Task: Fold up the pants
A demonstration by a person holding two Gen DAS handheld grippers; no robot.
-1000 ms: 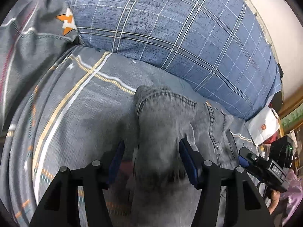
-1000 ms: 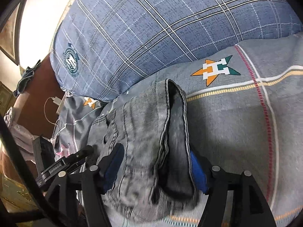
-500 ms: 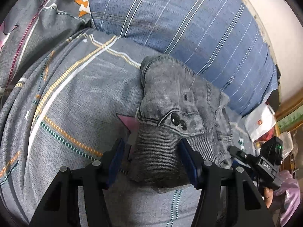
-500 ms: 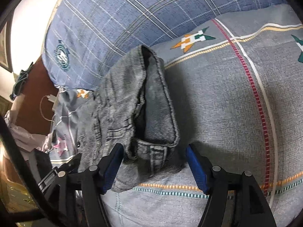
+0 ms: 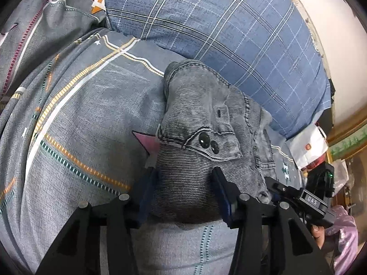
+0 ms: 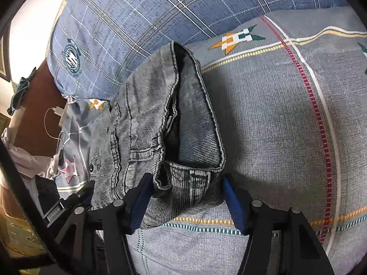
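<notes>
- On the grey patterned bedspread (image 5: 75, 137), the folded grey pants (image 5: 195, 142) lay as a compact bundle, its far end against the blue plaid pillow (image 5: 229, 34).
- Left gripper (image 5: 184, 194): the jaws stood spread, with the near end of the bundle between the blue fingers (image 5: 146, 190). Cloth lay close to both pads; whether the pads actually pressed it could not be told.
- Right gripper (image 6: 187, 200): the jaws likewise stood spread, straddling the near edge of the pants (image 6: 160, 126) at the waistband side; no clamping was visible.
- Governing relation: the bundle's long axis ran forward, away from both sets of fingers toward the pillow. Each gripper sat at the near end, left and right side by side, neither clearly nearer.
- Judgement: the fold appeared essentially complete; the remaining move would probably be a straight withdrawal toward the operator, which risks dragging the top layer if a pad catches cloth.
- Change from one second earlier: the garment hung raised and blurred between the jaws then; it had since been laid down flat, with the two waistband buttons (image 5: 207, 143) showing on top.
</notes>
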